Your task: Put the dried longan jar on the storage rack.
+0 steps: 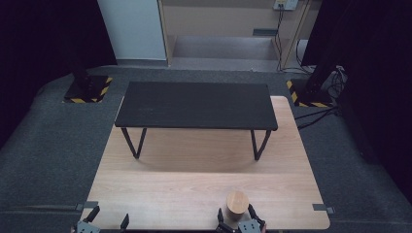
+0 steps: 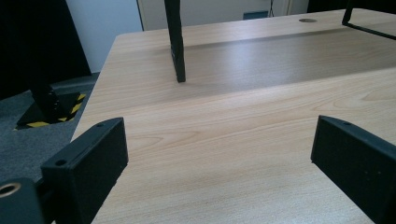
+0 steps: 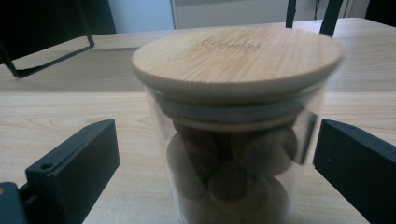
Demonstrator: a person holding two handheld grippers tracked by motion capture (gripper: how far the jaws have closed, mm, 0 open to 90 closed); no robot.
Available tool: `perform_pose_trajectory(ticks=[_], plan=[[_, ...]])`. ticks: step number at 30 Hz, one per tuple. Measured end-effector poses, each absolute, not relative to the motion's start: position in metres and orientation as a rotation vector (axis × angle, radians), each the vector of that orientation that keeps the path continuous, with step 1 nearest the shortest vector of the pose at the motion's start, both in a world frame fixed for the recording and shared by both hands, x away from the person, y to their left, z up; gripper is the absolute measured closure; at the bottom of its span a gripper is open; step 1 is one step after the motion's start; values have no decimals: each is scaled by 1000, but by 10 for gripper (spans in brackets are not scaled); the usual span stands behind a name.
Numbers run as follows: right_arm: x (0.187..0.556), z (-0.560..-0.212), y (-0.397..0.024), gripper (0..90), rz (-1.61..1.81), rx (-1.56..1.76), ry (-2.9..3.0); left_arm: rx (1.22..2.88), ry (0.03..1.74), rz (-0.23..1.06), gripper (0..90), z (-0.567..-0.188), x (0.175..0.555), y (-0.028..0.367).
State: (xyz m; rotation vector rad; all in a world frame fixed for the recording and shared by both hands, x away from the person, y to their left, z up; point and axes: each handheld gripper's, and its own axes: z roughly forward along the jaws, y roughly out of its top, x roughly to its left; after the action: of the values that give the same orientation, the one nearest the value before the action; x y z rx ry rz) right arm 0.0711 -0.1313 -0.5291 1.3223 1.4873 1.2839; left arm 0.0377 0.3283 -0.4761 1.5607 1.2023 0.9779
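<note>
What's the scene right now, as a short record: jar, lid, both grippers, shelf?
jar: glass jar of round brown pieces, upright on the wooden table, near its front edge
lid: wooden lid on
right gripper: right gripper open, jaws either side of the jar, not pressing
left gripper: left gripper open, nothing between its jaws
shelf: black shelf stands behind the jar

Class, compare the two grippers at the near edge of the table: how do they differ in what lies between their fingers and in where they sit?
The right gripper has a glass jar with a wooden lid between its fingers, pads clear of the glass; the left gripper has only bare table between its fingers. The right gripper sits right of centre, the left gripper near the table's left corner. Both are open, with black fingers.
</note>
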Motion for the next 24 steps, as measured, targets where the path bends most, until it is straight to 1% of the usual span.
perform_pose_trajectory(ticks=[6,9,14,24], plan=[[79,-530,-125,37,1259,1345,1467,1562,1205,976,25,-477,39,330],[77,-530,-124,93,1253,1344,1451,1561,1205,975,25,-477,40,330],[77,-527,-127,238,1244,1344,1461,1561,1203,971,25,-477,40,330],[73,-508,-131,250,1254,1365,1478,1559,1201,971,26,-475,39,331]])
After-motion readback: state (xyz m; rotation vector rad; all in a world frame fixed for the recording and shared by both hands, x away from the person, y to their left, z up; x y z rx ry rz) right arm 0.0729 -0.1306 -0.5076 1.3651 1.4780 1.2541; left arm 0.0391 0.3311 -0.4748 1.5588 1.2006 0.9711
